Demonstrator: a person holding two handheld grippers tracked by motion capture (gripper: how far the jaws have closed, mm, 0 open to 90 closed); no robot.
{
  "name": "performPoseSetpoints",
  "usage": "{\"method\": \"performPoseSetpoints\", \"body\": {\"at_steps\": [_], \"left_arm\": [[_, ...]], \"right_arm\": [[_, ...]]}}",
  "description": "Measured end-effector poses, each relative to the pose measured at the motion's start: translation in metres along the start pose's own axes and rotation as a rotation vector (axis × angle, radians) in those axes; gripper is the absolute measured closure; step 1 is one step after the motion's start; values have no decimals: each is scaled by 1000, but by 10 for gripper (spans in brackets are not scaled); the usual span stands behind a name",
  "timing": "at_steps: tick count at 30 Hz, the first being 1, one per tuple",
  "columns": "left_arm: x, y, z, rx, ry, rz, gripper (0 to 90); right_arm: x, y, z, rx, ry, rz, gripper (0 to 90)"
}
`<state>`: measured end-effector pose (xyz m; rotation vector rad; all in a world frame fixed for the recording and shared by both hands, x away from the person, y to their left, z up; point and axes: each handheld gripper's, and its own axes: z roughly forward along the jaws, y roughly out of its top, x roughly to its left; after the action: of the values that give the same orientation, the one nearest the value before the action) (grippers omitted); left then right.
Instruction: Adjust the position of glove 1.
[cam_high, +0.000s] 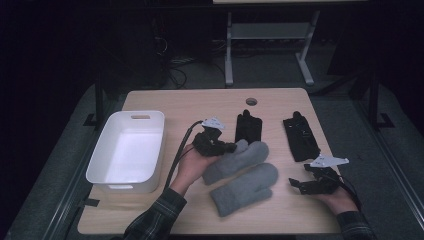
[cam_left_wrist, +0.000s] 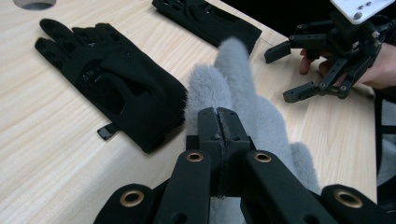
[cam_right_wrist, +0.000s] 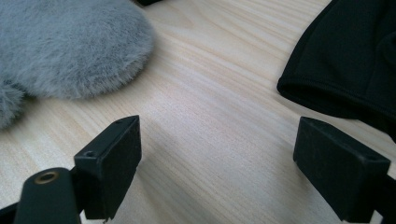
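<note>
Pinching a grey mitten
My left hand-held gripper (cam_left_wrist: 218, 122) is clamping the mitten (cam_left_wrist: 243, 107) by its fluffy edge; it may be slipping free, dropping onto the tabletop (cam_left_wrist: 46, 140) below.

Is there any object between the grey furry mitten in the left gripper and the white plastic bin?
Nothing visible: the left gripper holds the grey furry mitten, and bare wooden table lies between it and the white plastic bin.

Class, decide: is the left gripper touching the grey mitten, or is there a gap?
Touching. In the left gripper view the left gripper has its jaws closed together on the fur of the grey mitten.
</note>
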<state>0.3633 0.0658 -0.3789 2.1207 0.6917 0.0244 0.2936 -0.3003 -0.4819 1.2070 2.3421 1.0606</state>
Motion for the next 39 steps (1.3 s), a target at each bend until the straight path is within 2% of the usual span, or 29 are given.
{"method": "performPoseSetpoints", "body": {"at_steps": [3, 9, 12, 16, 19, 21, 25, 29, 30, 31, 36, 39], "left_arm": [[-8, 1, -2, 1, 25, 5, 894], [-14, 1, -8, 5, 86, 2, 894], [-19, -1, -4, 11, 86, 3, 894], [-29, -4, 6, 38, 65, 30, 893], [-38, -6, 13, 41, 39, 40, 892], [-43, -6, 15, 45, 27, 62, 890], [-51, -6, 18, 60, -12, 77, 883], [-53, -7, 20, 56, -65, 82, 862], [-53, -6, 19, 49, -89, 76, 852], [-54, -6, 19, 42, -96, 76, 823], [-57, -4, 15, 23, -107, 114, 750], [-51, -5, 7, 17, -102, 130, 691]], "right_arm": [[0, 0, 0, 0, 0, 1, 151], [0, 0, 0, 1, -2, -2, 150], [0, 0, 0, 1, -3, -2, 150], [0, 0, 0, 1, -4, -4, 150], [0, 0, 0, 1, -4, -4, 150], [0, 0, 0, 1, -3, -2, 150], [0, 0, 0, 1, -1, -3, 150], [0, 0, 0, 1, -1, -2, 150], [0, 0, 0, 0, -2, -3, 150], [0, 0, 0, 0, -3, -3, 150], [0, 0, 0, 0, -4, -4, 150], [0, 0, 0, 0, -4, -3, 150]]}}
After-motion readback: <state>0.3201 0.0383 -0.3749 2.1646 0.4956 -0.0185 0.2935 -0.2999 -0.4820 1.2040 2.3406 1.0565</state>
